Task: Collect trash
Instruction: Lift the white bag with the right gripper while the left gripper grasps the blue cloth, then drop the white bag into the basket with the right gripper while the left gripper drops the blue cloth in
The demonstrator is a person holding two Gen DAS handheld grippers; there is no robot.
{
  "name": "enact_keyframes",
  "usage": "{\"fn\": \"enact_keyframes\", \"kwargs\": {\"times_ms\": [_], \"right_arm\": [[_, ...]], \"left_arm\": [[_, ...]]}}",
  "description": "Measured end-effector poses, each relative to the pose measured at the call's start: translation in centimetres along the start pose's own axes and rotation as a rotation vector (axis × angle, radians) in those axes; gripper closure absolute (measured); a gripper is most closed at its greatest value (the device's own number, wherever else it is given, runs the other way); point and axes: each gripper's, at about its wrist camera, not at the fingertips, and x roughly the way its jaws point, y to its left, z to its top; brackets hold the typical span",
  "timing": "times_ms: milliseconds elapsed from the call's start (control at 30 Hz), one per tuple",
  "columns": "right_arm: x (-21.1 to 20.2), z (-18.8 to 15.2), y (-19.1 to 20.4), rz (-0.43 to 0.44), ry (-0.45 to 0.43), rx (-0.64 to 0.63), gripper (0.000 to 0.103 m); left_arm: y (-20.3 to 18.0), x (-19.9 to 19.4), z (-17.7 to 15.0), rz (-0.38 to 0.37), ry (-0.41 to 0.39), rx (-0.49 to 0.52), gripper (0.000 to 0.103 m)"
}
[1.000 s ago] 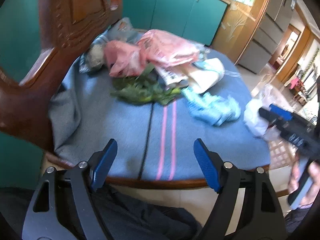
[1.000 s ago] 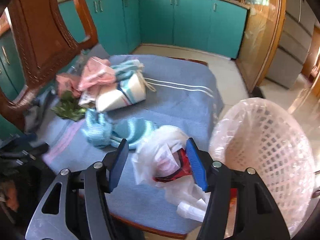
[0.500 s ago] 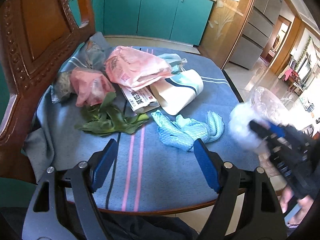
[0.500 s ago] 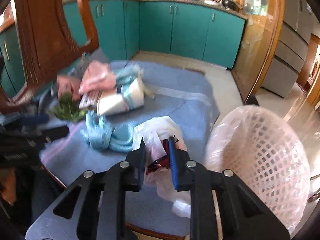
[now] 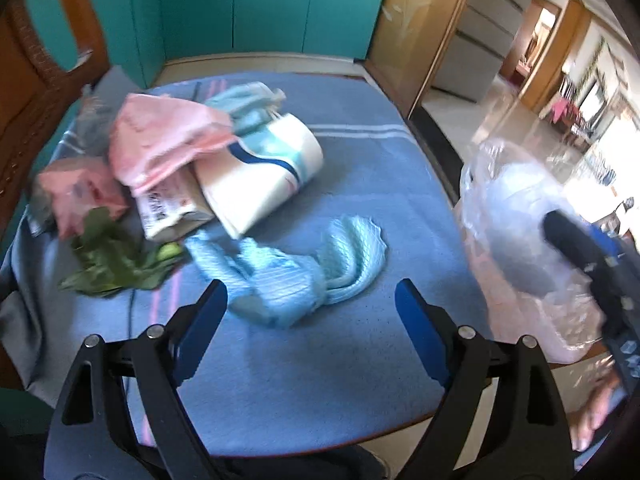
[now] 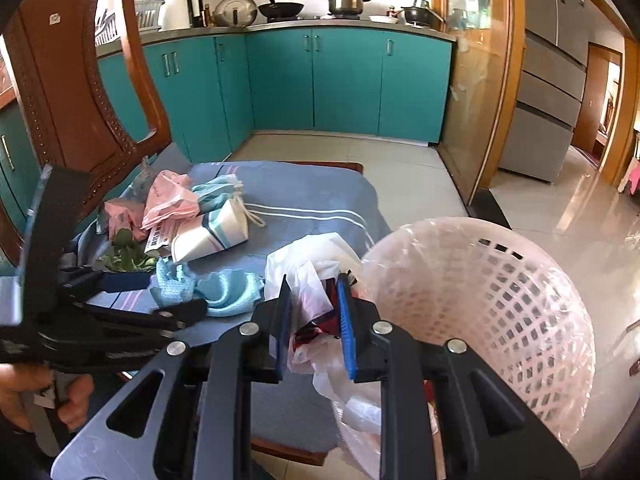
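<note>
The right tongs [image 6: 312, 326] are clamped on a white plastic bag [image 6: 308, 268] with something red inside, held just beside the rim of the pink mesh basket [image 6: 480, 300], which is lined with clear plastic; part of the bag hangs below the blue pads [image 6: 346, 328]; the left tongs [image 5: 312, 328] are wide apart and hold nothing, hovering over the near edge of the blue cloth [image 5: 320, 360] that covers the tabletop; just ahead of them lies a crumpled light-blue net [image 5: 296, 276]; farther back sits a white pouch [image 5: 260, 176] with a blue stripe, touching a printed packet [image 5: 168, 204] and lying partly under a pink bag [image 5: 168, 136]; a second pink bag [image 5: 76, 192] lies at the left, with green leaves [image 5: 116, 264] just in front of it; a carved wooden chair back [image 6: 68, 92] rises at the left edge of the tabletop; teal cabinets [image 6: 344, 80] line the far wall, with pots [image 6: 344, 0] on the counter above them
</note>
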Motion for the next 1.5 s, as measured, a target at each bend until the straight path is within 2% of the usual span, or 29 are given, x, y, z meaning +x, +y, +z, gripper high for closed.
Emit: {"fn": "enact_keyframes", "kwargs": {"times_ms": [100,200,333,433,567,767,1000,1133,1333,1500], "right_arm": [[-0.1,-0.1,-0.5,0.001,0.001,0.013,0.081],[0.2,-0.3,-0.5,0.003,0.003,0.018,0.081],[0.4,-0.3,-0.4,0.018,0.006,0.022,0.081],[0.4,-0.2,0.1,0.034,0.007,0.018,0.081],[0.5,-0.2,1.1,0.062,0.008,0.008,0.081],[0.8,0.2,3.0,0.099,0.008,-0.018,0.081],[0.6,0.7,5.6,0.166,0.006,-0.047,0.081],[0.1,0.8,5.9,0.169,-0.008,-0.051,0.081],[-1.0,1.4,3.0,0.127,-0.046,0.004,0.081],[-2.3,1.6,-1.6,0.019,-0.078,0.054,0.081]], "left_arm": [[-0.7,1.5,-0.3,0.029,0.028,0.023,0.019],[-0.8,1.8,-0.8,0.089,0.019,0.057,0.035],[0.4,0.8,-1.5,0.093,-0.003,0.038,0.061],[1.7,-0.1,-2.0,0.055,-0.029,0.0,0.067],[2.8,-1.9,-3.1,0.065,-0.067,-0.026,0.067],[6.5,-5.9,-4.3,0.082,-0.129,-0.103,0.067],[9.6,-9.2,-5.3,0.034,-0.179,-0.211,0.067],[10.0,-10.5,-5.2,0.018,-0.21,-0.225,0.068],[9.5,-11.5,-4.6,-0.008,-0.232,-0.218,0.067],[7.4,-11.5,-3.7,-0.033,-0.239,-0.171,0.067]]}}
